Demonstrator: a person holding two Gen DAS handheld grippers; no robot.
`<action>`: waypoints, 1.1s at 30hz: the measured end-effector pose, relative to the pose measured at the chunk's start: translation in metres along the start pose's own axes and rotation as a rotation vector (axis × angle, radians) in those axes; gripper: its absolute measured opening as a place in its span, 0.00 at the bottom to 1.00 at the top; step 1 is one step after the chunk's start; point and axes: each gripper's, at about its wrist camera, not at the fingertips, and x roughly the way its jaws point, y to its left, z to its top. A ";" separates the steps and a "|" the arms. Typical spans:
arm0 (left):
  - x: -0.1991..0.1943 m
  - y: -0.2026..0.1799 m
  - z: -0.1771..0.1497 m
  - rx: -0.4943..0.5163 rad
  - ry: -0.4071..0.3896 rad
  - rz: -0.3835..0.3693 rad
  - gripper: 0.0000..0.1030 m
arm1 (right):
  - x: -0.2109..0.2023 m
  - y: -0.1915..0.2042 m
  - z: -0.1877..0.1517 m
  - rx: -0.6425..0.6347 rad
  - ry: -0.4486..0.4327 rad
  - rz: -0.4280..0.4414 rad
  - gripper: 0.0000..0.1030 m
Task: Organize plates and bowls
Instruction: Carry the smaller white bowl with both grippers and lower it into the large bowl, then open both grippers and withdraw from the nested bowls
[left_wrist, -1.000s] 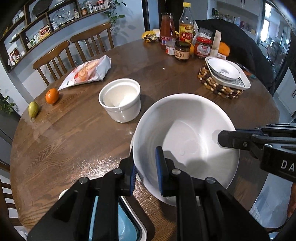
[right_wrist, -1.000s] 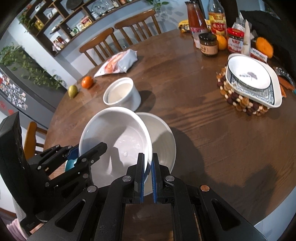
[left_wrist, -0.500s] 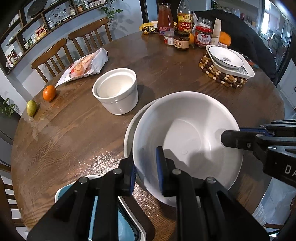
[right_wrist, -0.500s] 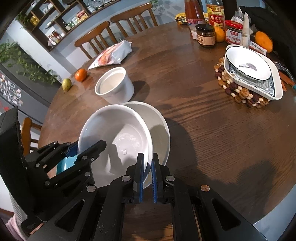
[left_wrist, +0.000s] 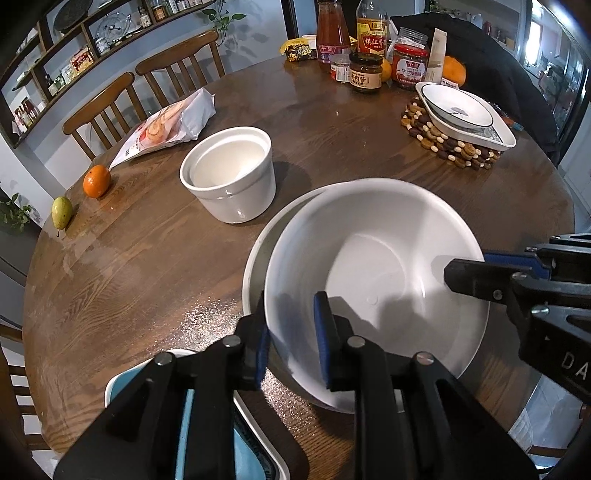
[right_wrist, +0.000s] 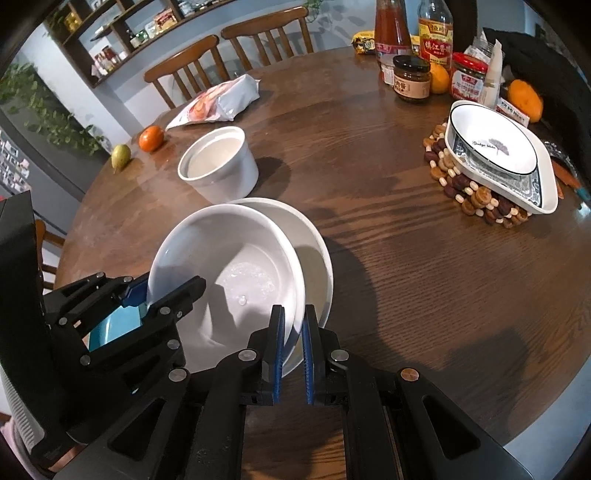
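Note:
A large white bowl (left_wrist: 369, 266) (right_wrist: 236, 266) sits tilted inside a second white bowl (left_wrist: 255, 266) (right_wrist: 317, 266) on the round wooden table (left_wrist: 147, 277). My right gripper (right_wrist: 293, 347) (left_wrist: 476, 267) is shut on the upper bowl's near rim. My left gripper (left_wrist: 290, 339) (right_wrist: 159, 291) straddles the opposite rim, one finger outside and one inside. Its jaws are opening, and the pads look just off the rim. A small deep white pot (left_wrist: 229, 177) (right_wrist: 218, 166) stands behind the bowls.
A blue dish with a white rim (left_wrist: 118, 380) lies under my left gripper. Two stacked dishes (left_wrist: 461, 107) (right_wrist: 495, 147) rest on a beaded trivet at the far right. Jars and bottles (left_wrist: 365, 70) crowd the back. A snack bag (left_wrist: 166, 125), an orange (left_wrist: 96, 181) and a pear (left_wrist: 61, 212) lie at the left.
The upper bowl has shifted a little to the right over the lower one, so more of the lower rim shows. My left jaws have widened slightly. The right grip is unchanged.

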 end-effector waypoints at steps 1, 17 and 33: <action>0.000 0.000 0.000 -0.001 -0.003 -0.005 0.28 | 0.000 0.000 0.000 -0.001 0.000 -0.002 0.08; -0.022 0.027 0.010 -0.101 -0.066 -0.035 0.74 | -0.022 -0.015 0.013 0.052 -0.077 -0.023 0.41; -0.025 0.043 0.015 -0.164 -0.069 -0.005 0.96 | -0.025 -0.015 0.029 0.072 -0.098 0.039 0.43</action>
